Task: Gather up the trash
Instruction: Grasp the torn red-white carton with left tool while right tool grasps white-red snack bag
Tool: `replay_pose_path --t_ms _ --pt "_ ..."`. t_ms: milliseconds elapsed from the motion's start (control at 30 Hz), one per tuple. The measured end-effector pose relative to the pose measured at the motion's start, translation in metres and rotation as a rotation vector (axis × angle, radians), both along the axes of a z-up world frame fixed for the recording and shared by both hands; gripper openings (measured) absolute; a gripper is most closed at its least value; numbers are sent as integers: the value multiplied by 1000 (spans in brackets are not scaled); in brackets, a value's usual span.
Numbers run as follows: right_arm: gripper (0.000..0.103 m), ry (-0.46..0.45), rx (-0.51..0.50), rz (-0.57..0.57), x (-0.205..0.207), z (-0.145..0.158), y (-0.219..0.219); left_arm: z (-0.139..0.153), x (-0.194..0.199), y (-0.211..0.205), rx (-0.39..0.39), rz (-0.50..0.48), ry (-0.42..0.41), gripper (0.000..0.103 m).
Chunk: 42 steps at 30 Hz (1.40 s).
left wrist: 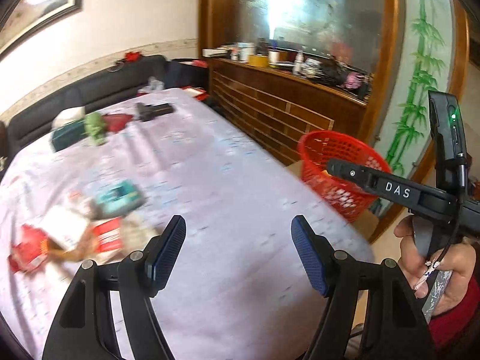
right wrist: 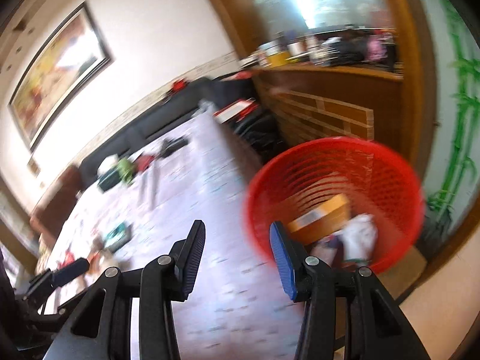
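A red mesh basket [right wrist: 387, 177] stands beside the table's right edge; it holds a yellow box [right wrist: 324, 216] and white crumpled trash [right wrist: 360, 237]. It also shows in the left wrist view [left wrist: 339, 150]. My right gripper [right wrist: 237, 234] is open and empty, at the table edge close to the basket. My left gripper [left wrist: 238, 228] is open and empty above the table. A pile of trash lies to its left: red wrappers [left wrist: 28, 249], a red and white box [left wrist: 108, 235], a teal packet [left wrist: 121, 199]. The right gripper [left wrist: 339, 169] reaches in over the basket.
The table wears a pale patterned cloth [left wrist: 210, 165]. At its far end lie a green item [left wrist: 96, 127], a teal box [left wrist: 67, 138] and a black object [left wrist: 154, 111]. A dark sofa [left wrist: 75, 96] and a cluttered wooden cabinet [left wrist: 285, 102] stand behind.
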State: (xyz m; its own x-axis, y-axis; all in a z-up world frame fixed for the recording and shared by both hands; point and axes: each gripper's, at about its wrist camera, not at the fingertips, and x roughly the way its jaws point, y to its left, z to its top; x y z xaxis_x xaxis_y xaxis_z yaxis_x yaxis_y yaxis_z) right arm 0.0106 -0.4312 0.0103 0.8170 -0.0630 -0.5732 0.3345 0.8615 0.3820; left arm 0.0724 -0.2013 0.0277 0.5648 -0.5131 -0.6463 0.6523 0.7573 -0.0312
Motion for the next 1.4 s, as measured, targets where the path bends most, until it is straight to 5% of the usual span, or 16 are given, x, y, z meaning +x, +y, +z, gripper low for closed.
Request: replay_pose_path --t_ms 200,400,533,633,800,967,1167,1400 --pt "50 47 -20 161 30 -6 64 3 18 80 -33 129 19 72" --pt "51 65 -54 251 49 -5 114 4 55 182 -97 372 90 72" --pt "52 73 -76 294 61 -5 138 -12 91 254 -221 543 235 71" --pt "52 83 -83 321 69 -7 150 -31 117 278 -277 602 325 60" --pt "52 96 -91 338 74 -10 159 -58 156 280 -288 636 414 46" --pt "52 100 -86 328 73 -11 154 -72 177 266 -257 638 428 20" --pt "52 103 -57 352 82 -11 153 -54 157 259 -238 588 316 7" --pt "53 123 -58 434 114 -15 181 -19 107 262 -238 483 192 5"
